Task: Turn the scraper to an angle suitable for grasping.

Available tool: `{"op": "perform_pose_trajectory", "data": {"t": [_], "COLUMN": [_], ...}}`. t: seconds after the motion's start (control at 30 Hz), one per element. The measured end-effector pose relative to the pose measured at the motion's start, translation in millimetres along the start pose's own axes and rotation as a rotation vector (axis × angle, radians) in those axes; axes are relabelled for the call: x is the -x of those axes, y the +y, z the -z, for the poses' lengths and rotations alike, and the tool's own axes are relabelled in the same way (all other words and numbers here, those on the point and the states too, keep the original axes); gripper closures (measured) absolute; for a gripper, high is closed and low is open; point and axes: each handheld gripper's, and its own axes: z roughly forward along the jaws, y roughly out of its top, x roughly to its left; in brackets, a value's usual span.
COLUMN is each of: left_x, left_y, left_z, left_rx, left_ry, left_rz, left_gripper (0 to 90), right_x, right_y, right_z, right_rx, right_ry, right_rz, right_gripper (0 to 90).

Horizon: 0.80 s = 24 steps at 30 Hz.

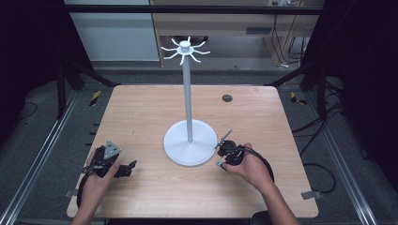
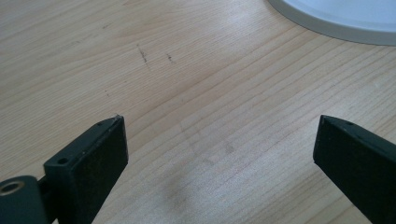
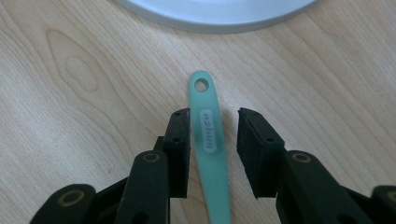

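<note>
Between the right gripper's [image 3: 212, 154] fingers [image 3: 180, 149] lies a slim green handle [image 3: 210, 140], flat on the table [image 3: 70, 93]. One finger seems to touch its side while the other stands a little off, so the fingers are narrow around it but not clamped. Its long axis runs straight along the fingers, and the end with the small hanging hole points away from the hand toward the white round base [image 3: 215, 11] of the stand, which sits just beyond it. What the nearer end of the handle carries is hidden below the picture's edge.

From above, the right gripper [image 1: 226, 152] rests just beside the stand's base [image 1: 190, 145], whose pole rises to a ring of bare hooks [image 1: 185, 49]. Over on the other side, the left gripper [image 2: 219, 144] hovers with fingers spread wide over bare wood, holding nothing.

Judging by this, the work is at its start: the grasp is being set, and lifting the handle and hanging it by its hole on a hook remain to be done.
</note>
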Motion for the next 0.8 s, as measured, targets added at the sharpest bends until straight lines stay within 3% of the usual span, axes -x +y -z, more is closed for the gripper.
{"op": "perform_pose_trajectory", "data": {"t": [0.8], "left_x": [1.7], "left_y": [0.1], "left_z": [0.5], "left_rx": [-0.003], "left_ry": [0.000], "left_rz": [-0.007], "left_gripper": [2.9], "right_x": [3.8], "right_y": [5.0], "right_z": [-11.8], "right_rx": [-0.057], "right_ry": [0.046], "right_rz": [0.017], "right_gripper": [73.3]}}
